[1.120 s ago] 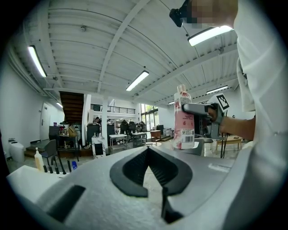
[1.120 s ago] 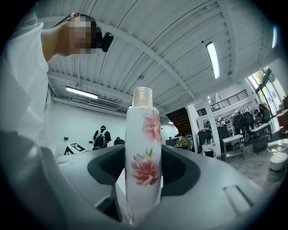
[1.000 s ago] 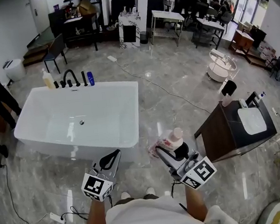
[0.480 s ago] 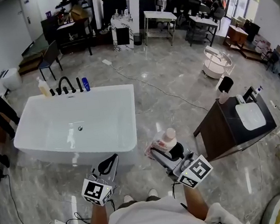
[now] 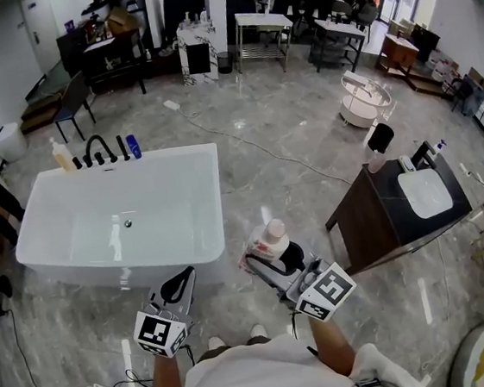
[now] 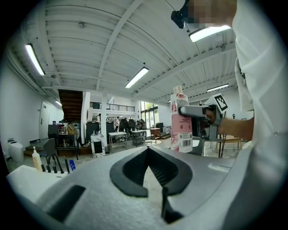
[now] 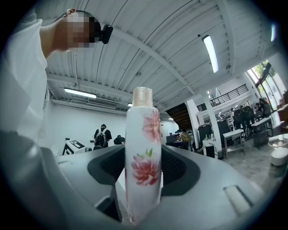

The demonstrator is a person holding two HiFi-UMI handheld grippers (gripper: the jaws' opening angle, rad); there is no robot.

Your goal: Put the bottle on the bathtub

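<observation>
Bottle (image 7: 143, 166) upright, clamped mid-body by the right tool (image 5: 277, 259).
Smooth, stiff plastic, likely light and slippery; the mid-body hold suits it. Empty left tool (image 6: 147, 149) sits closed.

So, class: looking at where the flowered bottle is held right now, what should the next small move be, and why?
Probably carry the right tool to the left and a little forward, towards the bathtub rim. Its jaws are shut on the upright bottle, which hangs over the floor beside the tub's near right corner, not yet over the rim.
</observation>
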